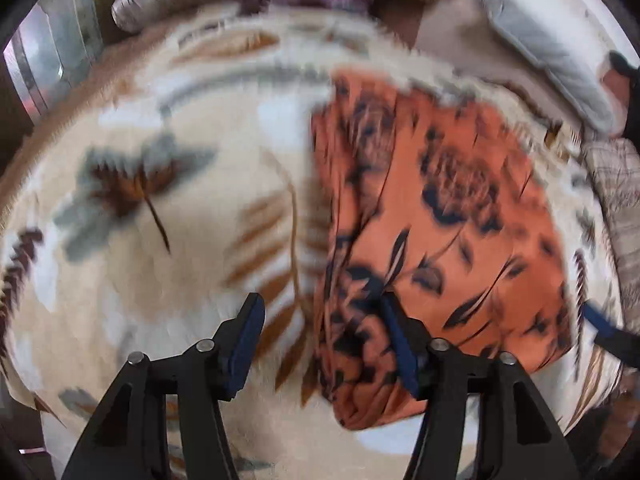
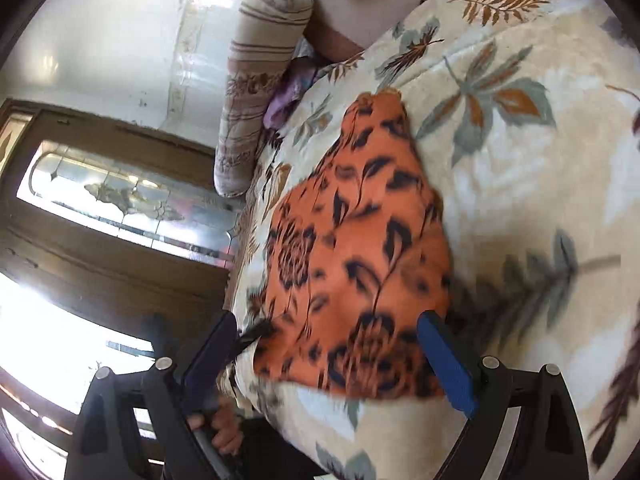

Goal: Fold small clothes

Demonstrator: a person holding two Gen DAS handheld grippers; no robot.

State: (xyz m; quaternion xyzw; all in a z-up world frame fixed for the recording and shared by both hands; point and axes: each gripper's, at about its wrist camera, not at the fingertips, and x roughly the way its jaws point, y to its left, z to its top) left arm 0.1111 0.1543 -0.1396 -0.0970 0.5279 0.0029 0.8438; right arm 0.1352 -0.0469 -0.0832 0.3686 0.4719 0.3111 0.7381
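An orange garment with a black flower print [image 1: 440,216] lies folded on a cream blanket with a leaf pattern [image 1: 168,168]. My left gripper [image 1: 320,312] is open and empty over the garment's near left edge, its right finger above the cloth. In the right wrist view the same garment [image 2: 360,248] lies on the blanket [image 2: 520,184]. My right gripper [image 2: 332,332] is open and empty, its fingers straddling the garment's near end. The right gripper's blue pad also shows at the right edge of the left wrist view [image 1: 600,320]. Both views are motion-blurred.
A striped bolster pillow [image 2: 264,72] and a purple cloth [image 2: 288,92] lie at the bed's far side. A grey and cream cushion [image 1: 552,64] sits at the back right. A wooden door with a glass panel [image 2: 120,200] stands beside the bed.
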